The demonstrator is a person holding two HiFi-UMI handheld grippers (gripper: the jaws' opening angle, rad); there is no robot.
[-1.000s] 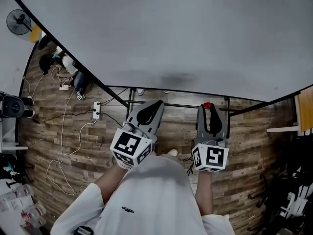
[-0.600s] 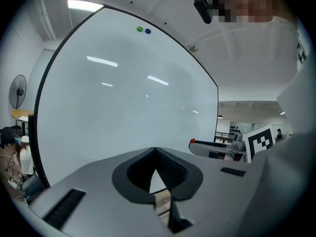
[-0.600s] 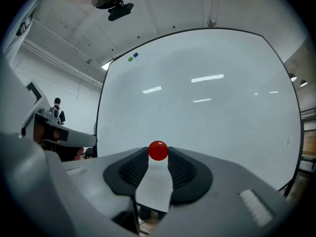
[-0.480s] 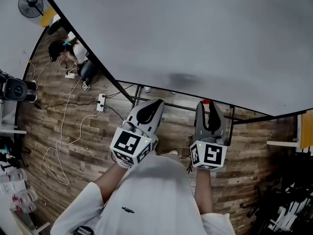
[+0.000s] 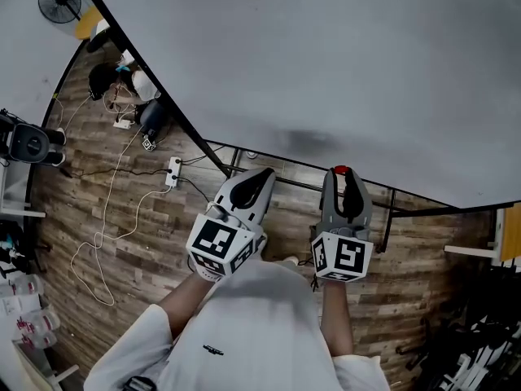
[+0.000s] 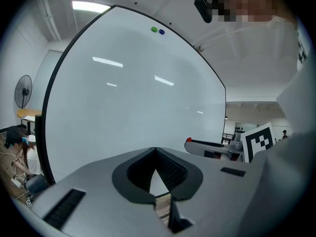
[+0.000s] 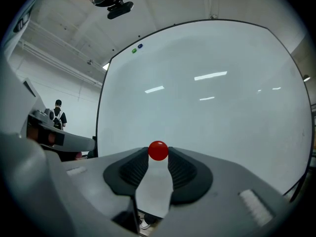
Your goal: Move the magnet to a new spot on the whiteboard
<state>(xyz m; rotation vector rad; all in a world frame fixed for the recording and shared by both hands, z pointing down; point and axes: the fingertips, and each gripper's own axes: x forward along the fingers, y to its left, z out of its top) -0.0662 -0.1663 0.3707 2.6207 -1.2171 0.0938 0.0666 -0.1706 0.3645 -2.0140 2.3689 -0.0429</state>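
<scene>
A round red magnet (image 7: pixel 158 150) is pinched between the tips of my right gripper (image 7: pixel 158 153), which is shut on it; in the head view the red magnet (image 5: pixel 342 171) shows at the tip of the right gripper (image 5: pixel 343 177), just short of the whiteboard (image 5: pixel 326 63). My left gripper (image 5: pixel 263 174) is shut with nothing in it, its tips meeting in front of the whiteboard (image 6: pixel 128 102). A green magnet (image 6: pixel 154 29) and a blue magnet (image 6: pixel 161 31) sit high on the board, also seen as the green magnet (image 7: pixel 134 50) and blue magnet (image 7: pixel 140 46).
The whiteboard's stand bars (image 5: pixel 293 186) run under the board's lower edge. Cables and a power strip (image 5: pixel 172 172) lie on the wooden floor at left, with a fan (image 5: pixel 59 2) at far left. A person (image 7: pixel 58 113) stands in the distance.
The head view has shifted so the whiteboard's edge sits lower and further right. Both grippers keep their pose, the right one drifting slightly left with the magnet.
</scene>
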